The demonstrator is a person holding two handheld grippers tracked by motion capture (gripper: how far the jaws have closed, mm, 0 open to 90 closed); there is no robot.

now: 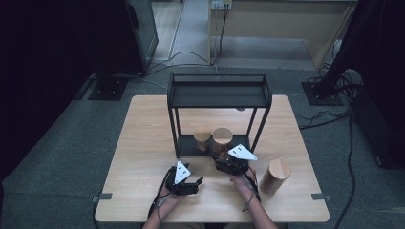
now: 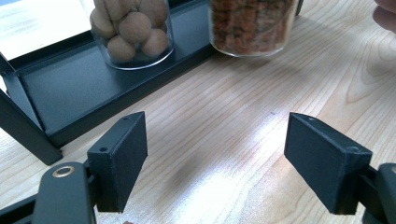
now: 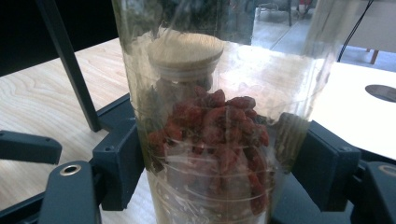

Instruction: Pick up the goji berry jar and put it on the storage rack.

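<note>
A glass jar of red dried berries [image 3: 210,135] stands upright between my right gripper's [image 3: 219,156] jaws, with both pads pressed on its sides. In the high view that jar [image 1: 222,138], with its wooden lid, is at the front edge of the black rack's lower shelf [image 1: 188,149], and the right gripper [image 1: 222,158] is just in front of it. A second jar, full of brown balls [image 2: 133,32], sits on that shelf to the left [image 1: 202,139]. My left gripper [image 2: 217,126] is open over bare tabletop with nothing between its jaws, near the front of the table [image 1: 184,177].
The black two-tier rack [image 1: 217,95] stands at mid-table; its top shelf is bare. A third wooden-lidded jar [image 1: 276,175] is on the table [image 1: 143,143] to the right of my right hand. Cables run across the floor behind the table.
</note>
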